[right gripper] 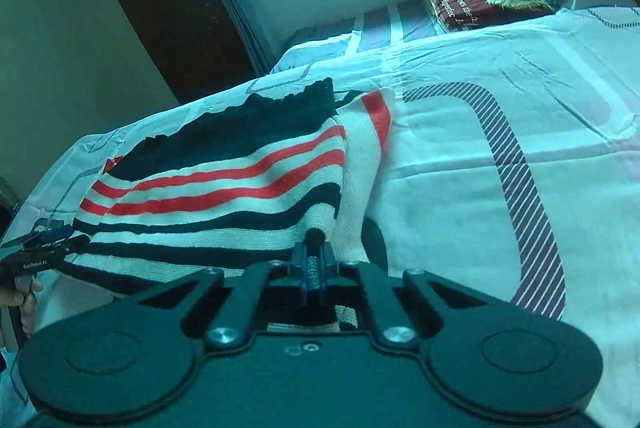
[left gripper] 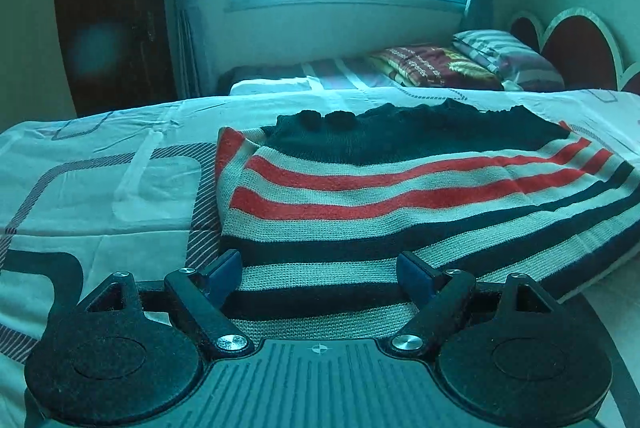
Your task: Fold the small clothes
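The striped garment [left gripper: 400,204] is a coarse ribbed knit, matt and slightly fuzzy, with a gathered dark knitted top band. It lies on a bed sheet [left gripper: 100,164] of thin, smooth woven cloth, lightly creased and faintly sheened where window light falls. The left gripper [left gripper: 320,276] has matt black plastic arms with a fine grainy texture, bright polished metal screw heads, and smoother blue plastic finger pads [left gripper: 224,268]. The right gripper [right gripper: 314,240] is of the same grainy black plastic, with a shiny coiled metal spring. At the bed's far edge a folded blanket [left gripper: 432,66] looks soft and plush, beside a smooth cotton pillow [left gripper: 508,56]
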